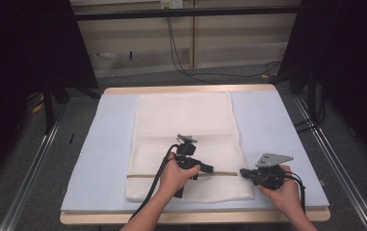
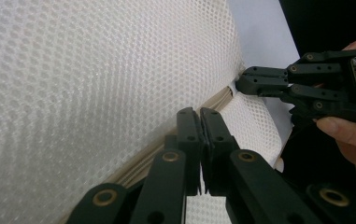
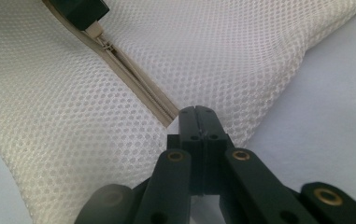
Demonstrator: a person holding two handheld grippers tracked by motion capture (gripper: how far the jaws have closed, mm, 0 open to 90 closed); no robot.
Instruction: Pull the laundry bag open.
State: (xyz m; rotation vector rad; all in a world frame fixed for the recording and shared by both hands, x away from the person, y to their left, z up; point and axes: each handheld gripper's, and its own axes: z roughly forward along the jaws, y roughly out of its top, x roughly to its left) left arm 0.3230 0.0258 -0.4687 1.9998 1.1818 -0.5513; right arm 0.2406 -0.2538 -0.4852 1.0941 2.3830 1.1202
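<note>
Down at the near edge, the left tool [image 1: 212, 169] has its jaws pressed together on the zipper [image 1: 219, 173] of the white mesh laundry bag [image 1: 186, 125]; what it pinches is hidden between the pads. The right tool [image 1: 242, 172] sits at the zipper's end on the bag's right edge, jaws pressed together, though whether it catches fabric is hard to tell. The bag lies flat on the pale blue padded surface [image 1: 277, 125]. Beyond, grey floor [image 1: 219, 79], trailing cables [image 1: 181, 62], dark curtains [image 1: 22, 57] either side.
</note>
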